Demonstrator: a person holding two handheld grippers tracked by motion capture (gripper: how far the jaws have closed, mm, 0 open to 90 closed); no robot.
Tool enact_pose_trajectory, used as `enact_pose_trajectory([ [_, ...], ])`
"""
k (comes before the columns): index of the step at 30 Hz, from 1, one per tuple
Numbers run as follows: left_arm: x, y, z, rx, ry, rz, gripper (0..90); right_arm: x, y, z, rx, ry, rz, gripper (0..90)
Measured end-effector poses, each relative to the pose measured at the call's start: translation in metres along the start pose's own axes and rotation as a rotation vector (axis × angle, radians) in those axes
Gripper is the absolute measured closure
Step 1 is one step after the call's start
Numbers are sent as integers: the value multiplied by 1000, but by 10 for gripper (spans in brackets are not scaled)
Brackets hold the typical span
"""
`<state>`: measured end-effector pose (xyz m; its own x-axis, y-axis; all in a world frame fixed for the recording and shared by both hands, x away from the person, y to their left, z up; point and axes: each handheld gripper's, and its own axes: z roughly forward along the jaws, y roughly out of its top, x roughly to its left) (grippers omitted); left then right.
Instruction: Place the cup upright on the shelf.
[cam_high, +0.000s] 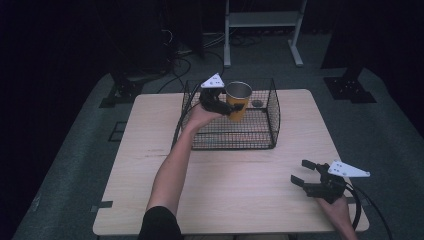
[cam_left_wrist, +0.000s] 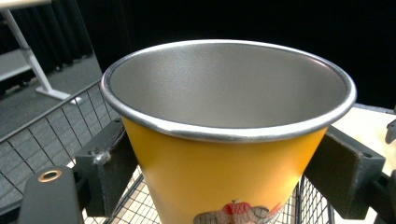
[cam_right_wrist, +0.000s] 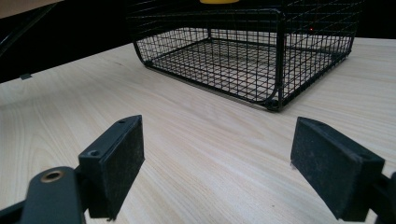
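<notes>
A wooden bench (cam_high: 235, 190) carries a black wire basket (cam_high: 265, 131) at its far side. The left gripper (cam_high: 226, 106) holds a yellow metal cup (cam_high: 237, 101) upright above the basket, its 2 fingers (cam_left_wrist: 105, 170) pinching the cup's sides. The right gripper (cam_high: 304, 172), fingers spread, hovers near the bench's right front.

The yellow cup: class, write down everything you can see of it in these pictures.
The yellow cup is a tapered tumbler, wider at the top, with a yellow outer wall, a dull grey metal-looking inside and a rolled silvery rim. A small red and grey picture sits low on its side. It looks empty and stands upright, held over the black wire basket. The left gripper clamps it, one of the fingers pressed on each side of its wall.
</notes>
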<state>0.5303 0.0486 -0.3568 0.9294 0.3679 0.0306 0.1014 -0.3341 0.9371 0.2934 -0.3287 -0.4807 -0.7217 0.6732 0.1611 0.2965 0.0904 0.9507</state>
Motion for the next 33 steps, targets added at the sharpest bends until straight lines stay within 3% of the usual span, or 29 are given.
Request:
enact_pose_trajectory([
  [8,5,-1,8,45,21,12,158,0,0,0,0,4,0,163],
  [10,7,-5,11,79,17,-9,158,0,0,0,1,4,-1,163],
  [15,12,-12,15,107,8,-33,157,0,0,0,0,5,-3,163],
  [21,14,-18,22,151,-2,-34,156,0,0,0,-1,7,-2,163],
  [25,18,-21,25,175,-17,-80,156,0,0,0,-1,8,-3,163],
  [29,15,-22,31,195,-21,-46,156,0,0,0,-1,9,-4,163],
  [33,15,-23,34,206,-19,-37,156,0,0,0,-2,11,-4,163],
])
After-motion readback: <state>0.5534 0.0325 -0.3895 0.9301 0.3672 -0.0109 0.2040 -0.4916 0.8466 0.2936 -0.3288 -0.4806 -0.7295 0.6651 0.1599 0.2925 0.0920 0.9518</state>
